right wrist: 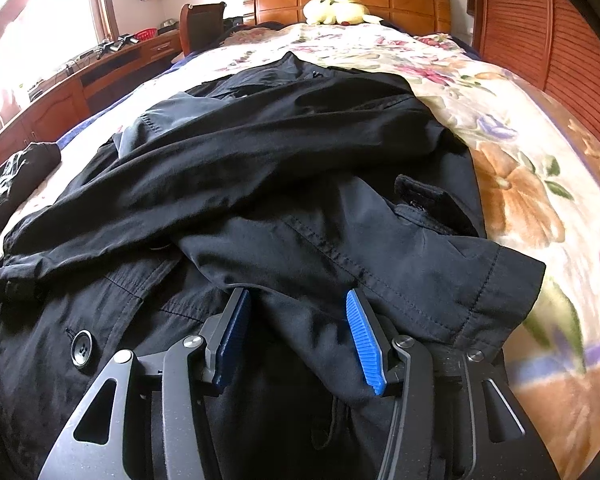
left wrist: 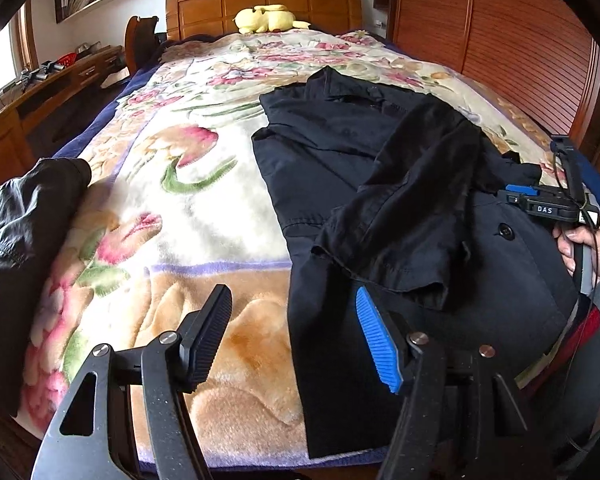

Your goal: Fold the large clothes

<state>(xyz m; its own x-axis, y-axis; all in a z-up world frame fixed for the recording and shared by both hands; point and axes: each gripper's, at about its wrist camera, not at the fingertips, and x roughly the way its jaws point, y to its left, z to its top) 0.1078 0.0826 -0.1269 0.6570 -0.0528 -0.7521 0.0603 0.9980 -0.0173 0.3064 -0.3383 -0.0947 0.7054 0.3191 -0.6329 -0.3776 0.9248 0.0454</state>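
A wide bed (left wrist: 188, 92) under a plush floral blanket (left wrist: 204, 208) fills both views, its wooden headboard (left wrist: 260, 4) at the far end. On its right half lies the large black cotton coat (left wrist: 340, 152), collar far, hem near, both sleeves already crossed over the front panel. A second dark crumpled garment (left wrist: 24, 216) sits at the near left edge. A yellow plush toy (left wrist: 266, 18) rests by the headboard.

The left gripper (left wrist: 296, 332) hovers above the coat's near left edge, fingers spread apart with nothing between them. The right gripper (right wrist: 296, 336) sits low on the near sleeve cuff (right wrist: 480, 292); cloth lies between its fingers, but they stand apart and do not seem to pinch it.

The coat looks soft, limp and fairly heavy, likely to sag and slide. The stitched hem corners seem the firmest places to take hold.
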